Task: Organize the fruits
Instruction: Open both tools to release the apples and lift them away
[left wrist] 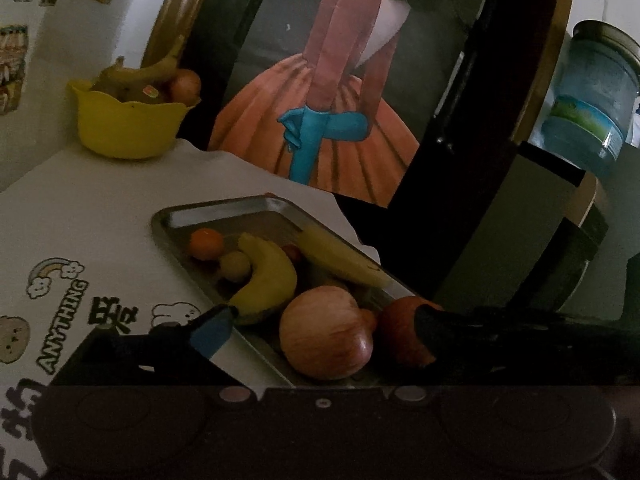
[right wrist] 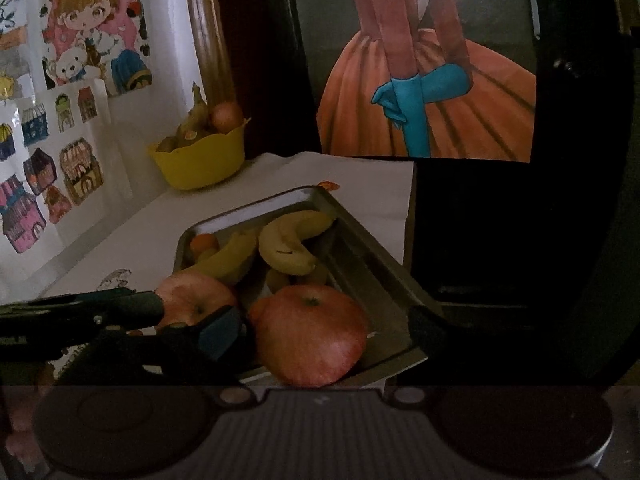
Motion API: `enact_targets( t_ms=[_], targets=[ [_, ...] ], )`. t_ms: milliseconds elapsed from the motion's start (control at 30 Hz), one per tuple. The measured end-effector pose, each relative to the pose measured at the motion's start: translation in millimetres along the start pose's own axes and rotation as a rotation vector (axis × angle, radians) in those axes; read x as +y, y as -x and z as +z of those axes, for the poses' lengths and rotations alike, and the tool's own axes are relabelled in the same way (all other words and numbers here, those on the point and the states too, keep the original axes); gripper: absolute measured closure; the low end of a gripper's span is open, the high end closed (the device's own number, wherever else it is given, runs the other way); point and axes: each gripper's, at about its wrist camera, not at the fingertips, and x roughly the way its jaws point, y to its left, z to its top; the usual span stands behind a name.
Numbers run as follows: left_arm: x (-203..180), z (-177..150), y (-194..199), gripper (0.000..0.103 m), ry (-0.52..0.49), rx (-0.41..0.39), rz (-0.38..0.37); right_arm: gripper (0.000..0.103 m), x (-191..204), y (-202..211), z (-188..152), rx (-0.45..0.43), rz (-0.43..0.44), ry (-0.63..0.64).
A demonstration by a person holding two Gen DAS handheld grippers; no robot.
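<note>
A metal tray (left wrist: 224, 206) (right wrist: 372, 256) on the white cloth holds two bananas (left wrist: 268, 276) (right wrist: 288, 244), a small orange (left wrist: 206, 244) and two red apples. In the left wrist view my left gripper (left wrist: 320, 322) stands open around the nearer apple (left wrist: 326, 332). Its blue-padded finger (left wrist: 214, 332) is clear of the fruit, and the second apple (left wrist: 400, 332) sits partly behind the other finger. In the right wrist view my right gripper (right wrist: 324, 326) is open around the big apple (right wrist: 312, 336), pads not pressing. The other apple (right wrist: 192, 300) lies to its left.
A yellow bowl (left wrist: 128, 124) (right wrist: 200, 160) with bananas and an apple stands at the back left by the wall. A large framed painting (left wrist: 332, 100) leans behind the table. A water jug (left wrist: 592, 92) is at far right. The cloth ends just right of the tray.
</note>
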Motion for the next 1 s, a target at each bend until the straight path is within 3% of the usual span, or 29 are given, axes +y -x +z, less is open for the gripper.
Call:
enact_targets(
  t_ms=[600,1000],
  targets=[
    [-4,1,64,0.001,-0.003,-0.084,0.124,0.0,19,44,-4,-0.098,0.027,0.012],
    [-22,-17,129,0.001,-0.035,-0.193,0.268,0.0,54,96,-29,-0.195,-0.022,0.068]
  ],
)
